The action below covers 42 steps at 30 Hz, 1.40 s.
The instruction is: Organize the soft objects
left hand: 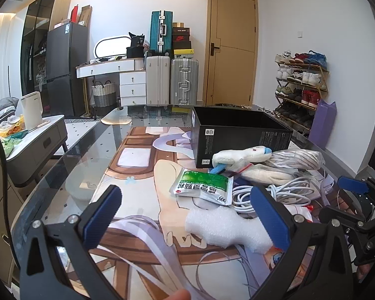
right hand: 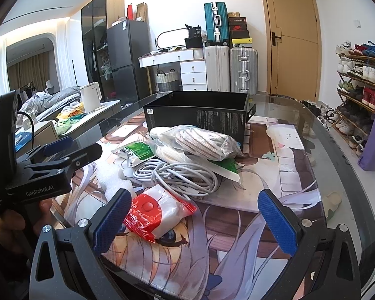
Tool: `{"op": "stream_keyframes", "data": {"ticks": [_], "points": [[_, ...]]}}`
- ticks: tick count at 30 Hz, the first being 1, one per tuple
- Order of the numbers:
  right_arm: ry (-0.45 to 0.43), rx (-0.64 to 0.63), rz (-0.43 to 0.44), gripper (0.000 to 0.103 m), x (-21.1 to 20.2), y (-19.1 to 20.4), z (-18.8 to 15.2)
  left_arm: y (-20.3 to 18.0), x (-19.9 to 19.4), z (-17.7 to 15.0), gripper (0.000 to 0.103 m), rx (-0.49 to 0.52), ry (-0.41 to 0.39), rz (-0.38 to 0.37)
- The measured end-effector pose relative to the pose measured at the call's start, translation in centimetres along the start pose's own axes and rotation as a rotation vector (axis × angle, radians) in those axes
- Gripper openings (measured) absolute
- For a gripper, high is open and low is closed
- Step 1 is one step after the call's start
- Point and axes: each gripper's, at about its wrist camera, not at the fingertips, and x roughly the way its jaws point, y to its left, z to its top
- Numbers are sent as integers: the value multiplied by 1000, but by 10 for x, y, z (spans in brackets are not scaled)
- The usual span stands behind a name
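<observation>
Soft stuff is piled in a heap ahead of both tongs: white foam wrap [left hand: 225, 227] sits just inside my left tongs [left hand: 185, 220], close to the right-hand pad, not touched as far as I can tell. Past it the green sachet [left hand: 202, 186], then the white cable coil [left hand: 272, 195], then the bagged cloth bundles [left hand: 270, 161], stacked against each other. The red-and-white balloon pack [right hand: 157, 212] lies just beside the left-hand pad of my right tongs [right hand: 200, 220], partly between the pads. Black open box [left hand: 237, 132] stands behind the heap, touching or nearly touching the bundles; it looks empty from here, but the inside is mostly hidden.

Both tongs are spread wide, holding nothing.

Step, as I judge it: the picking stage, nothing gripped yet, sorting barely begun. The box is my likely drop spot.

Next move: ease the left tongs forward around the foam wrap, close gently since it will squash, lift clear of the cable. The right tongs need a small shift left to centre on the balloon pack; slippery plastic, so pinch the bulky middle.

All of it lies on the glass surface [left hand: 70, 150] over a printed mat [right hand: 275, 175].
</observation>
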Motion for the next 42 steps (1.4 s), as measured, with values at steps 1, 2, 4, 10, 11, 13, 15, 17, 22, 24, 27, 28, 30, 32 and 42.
{"op": "stream_keyframes", "data": {"ticks": [1, 2, 4, 10, 11, 13, 15, 17, 22, 24, 27, 28, 30, 32, 42], "points": [[1, 1, 1, 103, 0, 0, 0, 0, 0, 0, 103, 1, -1, 0], [0, 2, 3, 103, 0, 0, -1, 0, -1, 0, 103, 2, -2, 0], [-2, 6, 3, 103, 0, 0, -1, 0, -1, 0, 103, 4, 1, -1], [1, 9, 2, 103, 0, 0, -1, 0, -1, 0, 103, 5, 1, -2], [4, 10, 2, 103, 1, 0, -1, 0, -2, 1, 103, 7, 1, -1], [8, 12, -4, 103, 2, 0, 0, -1, -1, 1, 103, 8, 2, 2], [9, 13, -7, 103, 2, -1, 0, 0, -1, 1, 103, 9, 4, 1], [8, 20, -6, 103, 2, -1, 0, 0, 0, 1, 103, 10, 4, 1], [8, 29, -7, 103, 5, -2, 2, 1, 3, 2, 103, 19, 10, -7], [8, 22, -9, 103, 5, -1, 2, 0, 4, 3, 103, 25, 9, -8], [10, 12, -3, 103, 6, 2, 2, 0, 4, 4, 103, 37, 6, -17], [12, 7, -3, 103, 7, 5, 2, 0, 4, 4, 103, 42, 7, -17], [15, -3, -6, 103, 9, 7, 2, 0, 5, 5, 103, 53, 6, -16], [20, -4, -3, 103, 10, 8, 2, 1, 5, 5, 103, 57, 2, -14], [44, -10, 3, 103, 16, 16, 0, 5, 3, 3, 103, 55, -16, -55]]}}
